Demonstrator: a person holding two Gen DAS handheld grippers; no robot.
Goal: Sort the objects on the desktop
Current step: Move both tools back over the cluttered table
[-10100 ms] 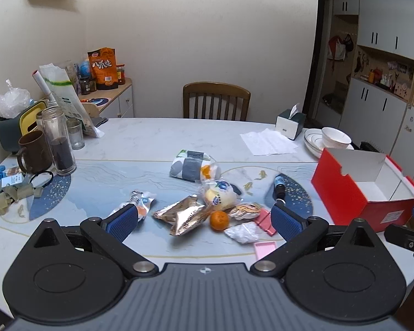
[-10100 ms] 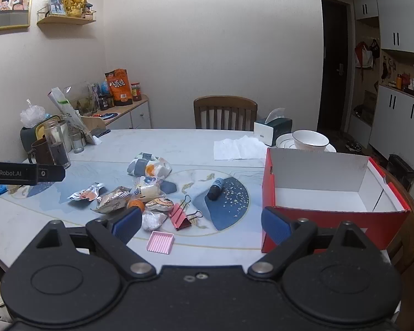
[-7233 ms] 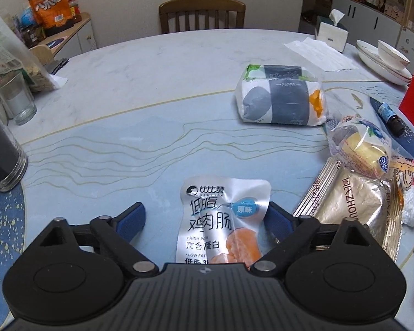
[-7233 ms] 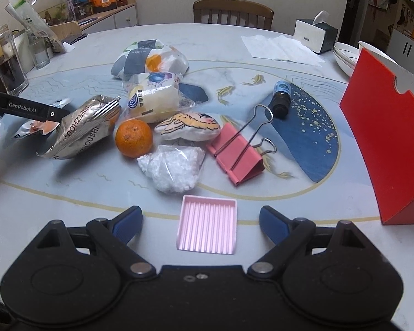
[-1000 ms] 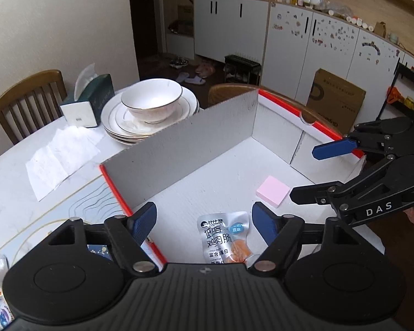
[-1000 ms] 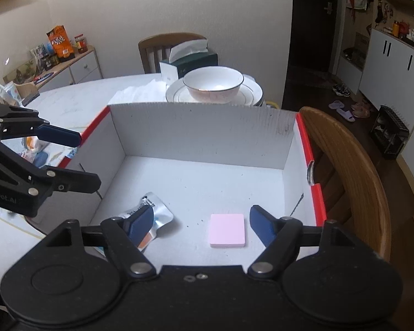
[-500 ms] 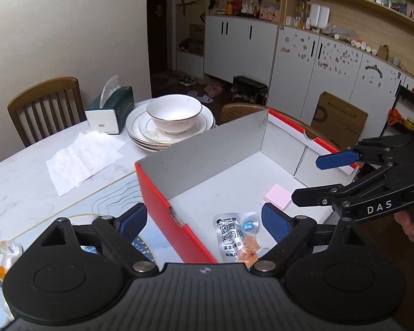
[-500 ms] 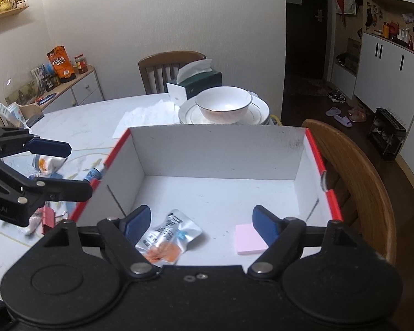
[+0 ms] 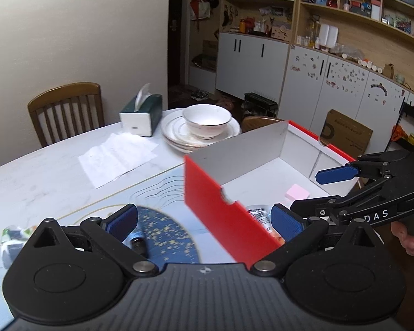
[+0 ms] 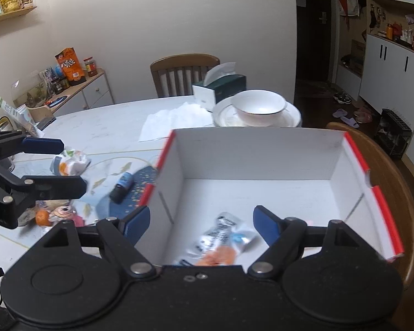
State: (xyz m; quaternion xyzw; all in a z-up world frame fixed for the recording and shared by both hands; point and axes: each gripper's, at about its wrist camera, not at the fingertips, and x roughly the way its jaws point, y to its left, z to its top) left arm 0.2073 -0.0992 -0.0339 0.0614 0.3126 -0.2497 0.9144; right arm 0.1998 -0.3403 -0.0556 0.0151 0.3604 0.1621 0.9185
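Note:
The red box (image 9: 215, 207) with a white inside (image 10: 256, 151) stands at the table's right end. In it lie a silver snack pouch (image 10: 223, 237) and a pink pad (image 9: 297, 193); in the right wrist view the pad is almost hidden behind a finger. My left gripper (image 9: 204, 222) hangs over the box's near red corner, its jaws opening with nothing gripped between them. My right gripper (image 10: 201, 223) is open above the box's near left corner, with the pouch lying loose below it. A small dark bottle (image 10: 121, 183) with a blue cap lies on the blue mat left of the box.
Left of the box lie a tissue pack (image 10: 69, 162), an orange (image 10: 42, 216) and other small items. A bowl on plates (image 10: 258, 104), a tissue box (image 10: 220, 87) and paper napkins (image 10: 176, 120) sit behind the box. A wooden chair (image 10: 394, 179) stands right of it.
Both grippers have drawn back from inside the box toward the table. The left jaws have spread wider. The pouch and the pink pad stay in the box.

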